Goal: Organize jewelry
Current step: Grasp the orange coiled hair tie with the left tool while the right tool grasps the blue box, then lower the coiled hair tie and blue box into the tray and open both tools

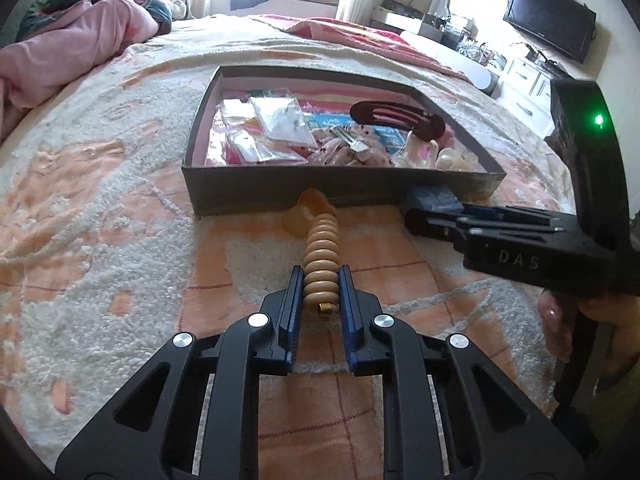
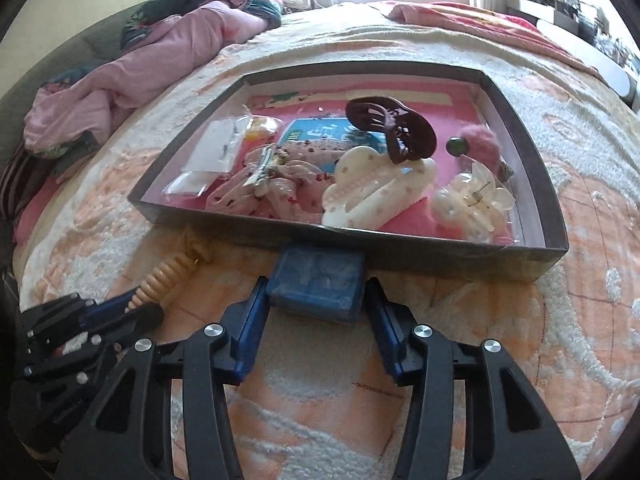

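A beige ribbed bracelet (image 1: 321, 248) with a gold end cap lies on the blanket just in front of the grey box (image 1: 248, 192). My left gripper (image 1: 320, 270) is shut on it near that cap; the same grip shows at the left of the right wrist view (image 2: 132, 300). A small blue jewelry case (image 2: 318, 280) rests against the grey box's front wall (image 2: 440, 258). My right gripper (image 2: 316, 282) holds it with a pad pressed on each side. In the left wrist view the right gripper (image 1: 430, 210) reaches in from the right.
The grey box holds a brown hair clip (image 2: 394, 128), a cream claw clip (image 2: 372, 188), a clear claw clip (image 2: 476, 200), a pink pompom (image 2: 480, 140), floral fabric and plastic bags. A pink quilt (image 2: 120, 80) lies at the bed's far left. A hand (image 1: 556, 320) grips the right tool.
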Tool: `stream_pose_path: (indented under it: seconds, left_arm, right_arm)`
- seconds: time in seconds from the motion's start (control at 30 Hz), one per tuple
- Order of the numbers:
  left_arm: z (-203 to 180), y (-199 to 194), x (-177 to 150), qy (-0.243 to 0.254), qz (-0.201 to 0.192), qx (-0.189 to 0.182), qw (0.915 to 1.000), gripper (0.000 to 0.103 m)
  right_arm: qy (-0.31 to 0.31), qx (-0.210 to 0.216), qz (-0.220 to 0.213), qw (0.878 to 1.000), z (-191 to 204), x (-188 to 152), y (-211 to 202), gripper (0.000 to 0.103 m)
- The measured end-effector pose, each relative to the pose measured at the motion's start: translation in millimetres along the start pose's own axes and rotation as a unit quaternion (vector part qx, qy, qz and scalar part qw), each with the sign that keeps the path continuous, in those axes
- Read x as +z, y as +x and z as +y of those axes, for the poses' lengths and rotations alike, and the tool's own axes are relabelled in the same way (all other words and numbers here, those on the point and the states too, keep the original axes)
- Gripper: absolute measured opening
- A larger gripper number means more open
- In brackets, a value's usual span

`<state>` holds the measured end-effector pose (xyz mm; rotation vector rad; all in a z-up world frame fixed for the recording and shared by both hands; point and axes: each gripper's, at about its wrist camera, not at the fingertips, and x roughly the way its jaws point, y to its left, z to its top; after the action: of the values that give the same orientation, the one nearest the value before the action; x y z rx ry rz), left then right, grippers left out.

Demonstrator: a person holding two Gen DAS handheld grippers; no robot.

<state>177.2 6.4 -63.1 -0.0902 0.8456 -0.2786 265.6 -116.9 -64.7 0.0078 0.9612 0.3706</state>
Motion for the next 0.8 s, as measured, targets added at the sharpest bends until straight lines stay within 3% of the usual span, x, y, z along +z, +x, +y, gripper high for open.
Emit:
stream_pose_path:
  seconds: [0.43,0.8]
  left_arm:
    - [-2,-38,25,-0.004,-0.055,-0.011,0.9984,0.011]
    - [-20,-32,52,0.011,-0.067,-0.016,0.9976,0.011]
  right_arm:
    - [0.000,0.011,-0.044,0.999,-13,-13,-52,0.047]
    - [0.000,-0.024,-0.088,0.996,-33,3,-77,0.047]
